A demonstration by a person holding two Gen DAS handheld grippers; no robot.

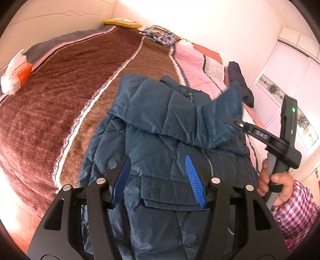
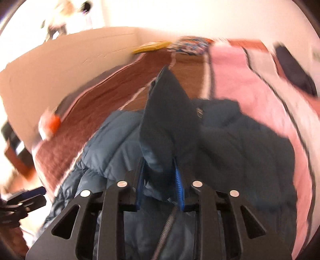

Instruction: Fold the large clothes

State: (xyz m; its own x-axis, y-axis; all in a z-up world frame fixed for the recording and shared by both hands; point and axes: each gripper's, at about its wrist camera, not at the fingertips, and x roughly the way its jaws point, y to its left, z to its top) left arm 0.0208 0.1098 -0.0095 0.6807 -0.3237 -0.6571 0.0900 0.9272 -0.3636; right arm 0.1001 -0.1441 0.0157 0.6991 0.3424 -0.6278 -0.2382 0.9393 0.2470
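Nearest the left wrist camera, the left gripper (image 1: 159,180) hangs about half open over the front of the jacket (image 1: 160,140), its blue pads on either side of the pocket flap (image 1: 172,194) with nothing pinched between them. The jacket, a dark blue quilted one, lies along the bed (image 1: 50,100) on the brown part of the blanket, its zip (image 1: 208,160) running up the middle and one sleeve already laid across the chest. In the right wrist view, the right gripper (image 2: 159,180) is closed down on a bunched fold of the jacket's cloth, most likely the cuff end of the other sleeve (image 2: 168,112), though blur makes that hard to confirm; the cloth stands up from the pads in a peak. From the left view, the right hand (image 1: 276,184) in a checked cuff holds that tool at the jacket's far edge. The step in hand looks like folding this sleeve inward over the body. The next move calls for carrying the held cloth across the zip and laying it flat before letting go, while the left gripper could press the body down. Farther off lie a patterned pillow (image 1: 160,36) and the headboard (image 1: 60,18).
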